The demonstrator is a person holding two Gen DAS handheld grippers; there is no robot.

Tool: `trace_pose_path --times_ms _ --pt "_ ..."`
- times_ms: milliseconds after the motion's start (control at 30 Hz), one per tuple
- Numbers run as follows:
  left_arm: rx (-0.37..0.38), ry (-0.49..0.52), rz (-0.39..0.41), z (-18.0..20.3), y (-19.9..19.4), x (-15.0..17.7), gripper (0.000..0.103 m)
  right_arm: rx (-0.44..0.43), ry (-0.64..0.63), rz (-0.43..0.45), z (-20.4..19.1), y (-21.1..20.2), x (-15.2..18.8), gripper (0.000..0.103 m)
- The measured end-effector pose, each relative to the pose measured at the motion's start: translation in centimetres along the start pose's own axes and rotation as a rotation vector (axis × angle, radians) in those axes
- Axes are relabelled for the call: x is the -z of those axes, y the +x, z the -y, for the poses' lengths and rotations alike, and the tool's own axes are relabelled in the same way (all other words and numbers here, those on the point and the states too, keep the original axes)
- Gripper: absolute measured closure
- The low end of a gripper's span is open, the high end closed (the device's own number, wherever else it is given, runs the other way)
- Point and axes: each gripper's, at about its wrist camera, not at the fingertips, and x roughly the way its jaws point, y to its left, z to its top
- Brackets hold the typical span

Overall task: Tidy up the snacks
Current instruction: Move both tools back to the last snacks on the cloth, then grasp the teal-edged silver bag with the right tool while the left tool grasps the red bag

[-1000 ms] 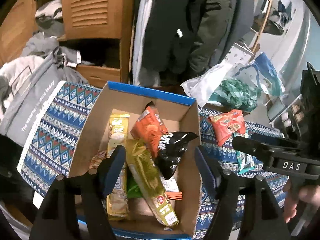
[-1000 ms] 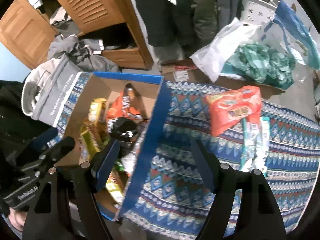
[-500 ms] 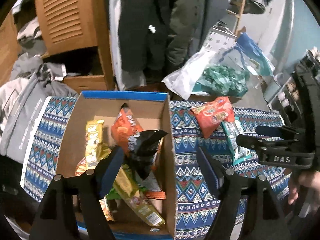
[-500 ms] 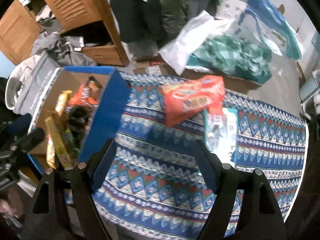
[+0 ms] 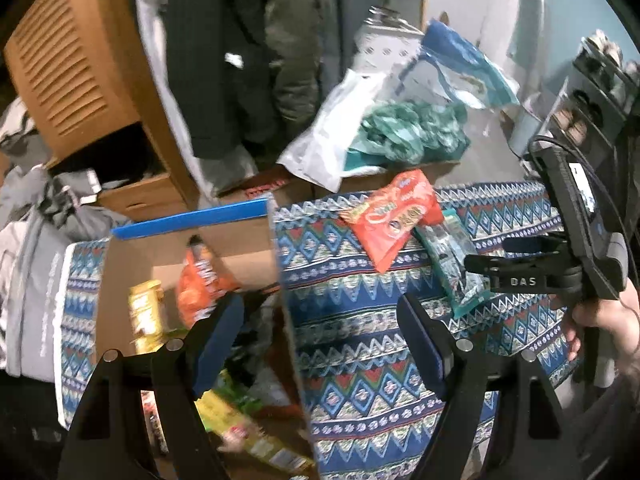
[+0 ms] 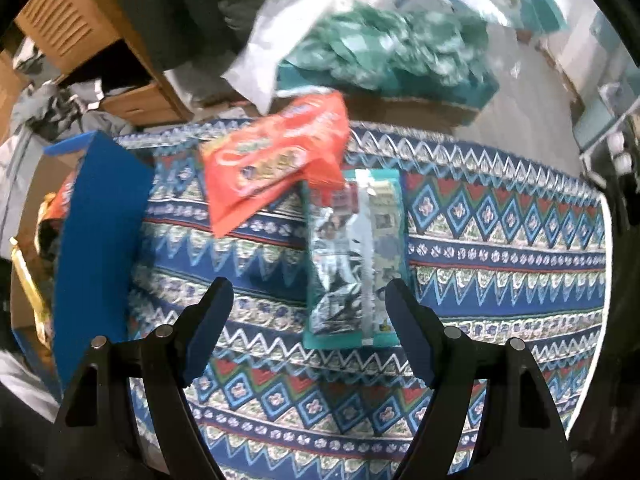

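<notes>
Right gripper (image 6: 306,308): jaws spread, empty, poised over the near end of teal snack packet (image 6: 354,256), flat on patterned cloth (image 6: 500,240).
Left gripper (image 5: 320,340): jaws just widened, nothing between, astride wall of cardboard box (image 5: 286,320).
Orange snack bag (image 6: 276,156): beyond, overlapping packet's far end.
Step, likely: reach for packet; next, lower, pinch, carry left into box.
Clearance: open cloth rightward; box wall close left.

Tablecloth (image 6: 500,240): bands of blue, white, red and green, in zigzags and diamonds with small flower marks. Cardboard box (image 5: 192,240): plain brown inside, bright blue outside and along the rim. Snack bag on the cloth (image 6: 276,160): orange-red with yellow and white print. Packet beside it (image 6: 354,256): teal edges, silvery centre strip. In the box: an orange bag (image 5: 200,280), a yellow packet (image 5: 146,316). Gripper pads (image 6: 208,332): dark blue on black.
</notes>
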Motion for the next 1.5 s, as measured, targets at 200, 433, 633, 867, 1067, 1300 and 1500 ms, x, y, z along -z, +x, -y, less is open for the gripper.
trace_pose_path --times_ms 200,433,633,867,1067,1300,1500 --pt "0.023 0.031 -0.031 1.5 3.7 -1.4 0.023 0.013 0.023 -0.050 1.7 3.3 -0.9 0.026" --pt "0.031 0.139 -0.089 3.3 8.9 -2.9 0.023 0.005 0.065 -0.057 3.2 6.3 -1.9 0.025" --pt "0.100 0.148 -0.139 3.7 12.4 -5.0 0.023 0.016 0.038 -0.071 3.1 8.2 -2.1 0.025" --pt "0.102 0.287 -0.148 6.1 15.9 -7.1 0.017 0.072 -0.011 -0.096 2.1 9.9 -2.0 0.024" --pt "0.134 0.344 -0.195 7.6 18.8 -7.7 0.017 0.105 0.006 -0.119 2.5 11.2 -2.1 0.019" --pt "0.115 0.371 -0.216 8.9 21.4 -7.9 0.013 0.099 0.012 -0.131 3.7 11.4 -2.1 0.022" --pt "0.088 0.409 -0.206 9.7 22.4 -7.9 0.013 0.082 0.034 -0.113 5.6 10.2 -0.9 0.039"
